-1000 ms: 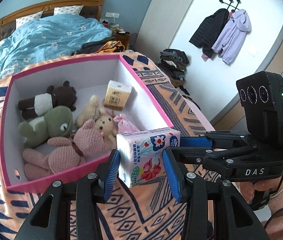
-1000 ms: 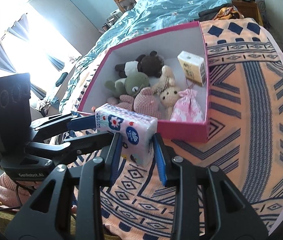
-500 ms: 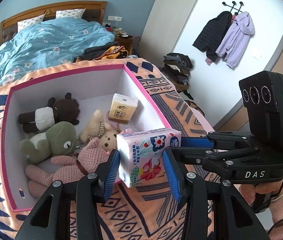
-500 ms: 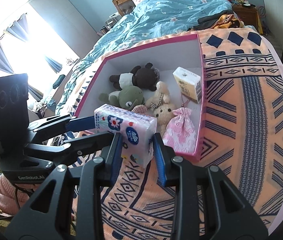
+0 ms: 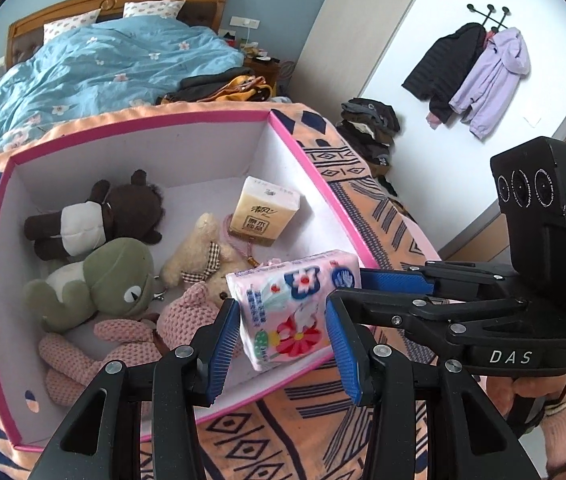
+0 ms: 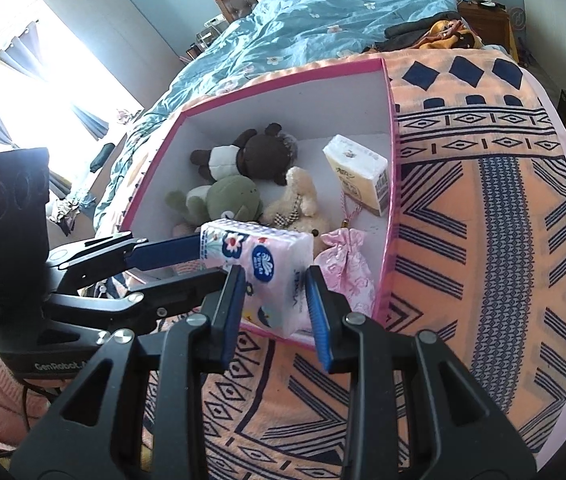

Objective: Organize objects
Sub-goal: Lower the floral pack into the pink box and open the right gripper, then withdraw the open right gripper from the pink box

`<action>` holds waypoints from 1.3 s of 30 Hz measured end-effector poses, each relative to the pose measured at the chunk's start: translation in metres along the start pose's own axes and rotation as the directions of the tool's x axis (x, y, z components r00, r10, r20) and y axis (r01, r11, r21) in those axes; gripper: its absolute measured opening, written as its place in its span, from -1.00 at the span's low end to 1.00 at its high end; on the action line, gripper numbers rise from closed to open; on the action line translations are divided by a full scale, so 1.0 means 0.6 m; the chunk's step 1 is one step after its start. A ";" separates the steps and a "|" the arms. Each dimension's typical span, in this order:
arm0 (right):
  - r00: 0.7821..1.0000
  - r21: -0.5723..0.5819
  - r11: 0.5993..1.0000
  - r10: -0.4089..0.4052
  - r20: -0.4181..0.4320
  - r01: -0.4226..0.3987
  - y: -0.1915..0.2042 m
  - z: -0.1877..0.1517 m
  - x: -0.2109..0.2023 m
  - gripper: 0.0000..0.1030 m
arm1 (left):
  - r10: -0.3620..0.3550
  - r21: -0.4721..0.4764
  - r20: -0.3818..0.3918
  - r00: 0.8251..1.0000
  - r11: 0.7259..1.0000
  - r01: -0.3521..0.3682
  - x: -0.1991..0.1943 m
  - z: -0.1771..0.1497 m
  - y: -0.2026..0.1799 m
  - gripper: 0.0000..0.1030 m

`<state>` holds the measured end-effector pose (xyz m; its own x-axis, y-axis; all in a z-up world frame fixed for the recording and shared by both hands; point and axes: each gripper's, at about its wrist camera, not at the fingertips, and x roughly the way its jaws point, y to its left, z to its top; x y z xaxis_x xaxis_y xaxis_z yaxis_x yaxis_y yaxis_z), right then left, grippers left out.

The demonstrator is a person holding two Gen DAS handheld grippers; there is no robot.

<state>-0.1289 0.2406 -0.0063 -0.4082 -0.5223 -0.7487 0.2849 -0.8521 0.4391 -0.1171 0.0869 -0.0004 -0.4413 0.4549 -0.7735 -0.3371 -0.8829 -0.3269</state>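
Observation:
A floral pink tissue pack is held in the air over the near corner of the pink-rimmed white box. My left gripper is shut on one end of it and my right gripper on the other. My right gripper also shows from the side in the left wrist view, and my left gripper in the right wrist view. The box holds a brown bear, a green frog, a beige bear, a pink knit toy, a yellow tissue pack and a pink pouch.
The box sits on an orange and navy patterned blanket. A bed with a blue duvet lies behind it. Jackets hang on the wall at right, above a pile of clothes. A bright window is at left.
Both grippers have carried the floral tissue pack forward, from in front of the box to over its near corner. The grip on it has not changed.

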 end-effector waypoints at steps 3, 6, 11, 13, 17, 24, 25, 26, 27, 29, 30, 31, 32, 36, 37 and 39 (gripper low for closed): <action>1.000 0.005 1.000 -0.010 -0.013 0.010 -0.003 0.001 0.009 -0.33 | 0.004 -0.010 -0.011 1.000 1.000 -0.004 0.008 -0.002 0.005 -0.13; 0.999 0.001 1.000 -0.031 -0.019 0.031 -0.004 -0.001 0.014 -0.33 | 0.026 -0.014 -0.014 1.000 1.000 -0.026 0.012 -0.006 0.007 -0.08; 0.997 0.009 0.997 -0.073 0.013 0.073 -0.003 -0.005 0.003 -0.14 | 0.048 -0.042 0.018 0.999 0.998 -0.047 -0.003 -0.017 0.019 0.49; 0.995 0.007 0.996 -0.087 0.037 0.087 -0.001 -0.009 -0.008 -0.05 | 0.068 -0.049 0.035 0.997 0.997 -0.066 -0.013 -0.022 0.022 0.69; 0.996 0.014 0.998 -0.066 0.062 0.065 0.007 -0.024 -0.028 -0.03 | 0.120 -0.061 0.051 0.991 0.991 -0.117 -0.034 -0.036 0.029 0.70; 0.997 -0.035 0.999 0.001 0.076 0.002 0.051 -0.066 -0.045 0.18 | 0.197 -0.088 0.090 0.976 0.978 -0.190 -0.072 -0.076 0.037 1.00; 0.997 -0.047 0.999 0.001 0.075 0.003 0.058 -0.072 -0.043 0.21 | 0.199 -0.091 0.089 0.976 0.977 -0.191 -0.076 -0.080 0.037 1.00; 0.997 -0.060 0.998 -0.002 0.071 0.006 0.066 -0.081 -0.041 0.23 | 0.195 -0.099 0.088 0.977 0.977 -0.186 -0.081 -0.087 0.037 1.00; 0.998 -0.067 0.998 -0.002 0.068 0.007 0.070 -0.089 -0.039 0.23 | 0.193 -0.107 0.090 0.977 0.977 -0.183 -0.085 -0.091 0.037 1.00; 0.998 -0.066 0.998 0.003 0.062 0.001 0.073 -0.103 -0.034 0.29 | 0.202 -0.117 0.092 0.975 0.975 -0.191 -0.092 -0.101 0.036 1.00; 0.998 -0.060 0.998 0.005 0.057 -0.002 0.073 -0.109 -0.030 0.31 | 0.211 -0.119 0.091 0.973 0.973 -0.200 -0.093 -0.106 0.036 1.00; 0.999 -0.054 0.999 0.003 0.050 0.000 0.074 -0.116 -0.025 0.31 | 0.228 -0.120 0.087 0.970 0.969 -0.217 -0.094 -0.112 0.037 1.00; 0.999 -0.049 0.999 -0.001 0.042 0.003 0.073 -0.122 -0.021 0.31 | 0.239 -0.113 0.085 0.967 0.967 -0.229 -0.095 -0.118 0.036 1.00; 1.000 -0.038 0.999 -0.004 0.020 0.004 0.073 -0.137 -0.008 0.31 | 0.258 -0.122 0.060 0.964 0.961 -0.249 -0.096 -0.140 0.041 1.00; 1.000 -0.039 0.999 -0.005 0.018 0.006 0.073 -0.139 -0.006 0.31 | 0.259 -0.125 0.056 0.964 0.960 -0.250 -0.096 -0.146 0.042 1.00; 1.000 -0.036 0.999 -0.002 0.009 0.003 0.074 -0.145 -0.001 0.32 | 0.271 -0.127 0.048 0.961 0.956 -0.263 -0.096 -0.157 0.045 1.00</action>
<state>-0.0406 0.2059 -0.0296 -0.4169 -0.5206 -0.7451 0.3147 -0.8517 0.4190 -0.0223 0.0259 -0.0159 -0.5554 0.2037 -0.8062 -0.1004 -0.9789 -0.1782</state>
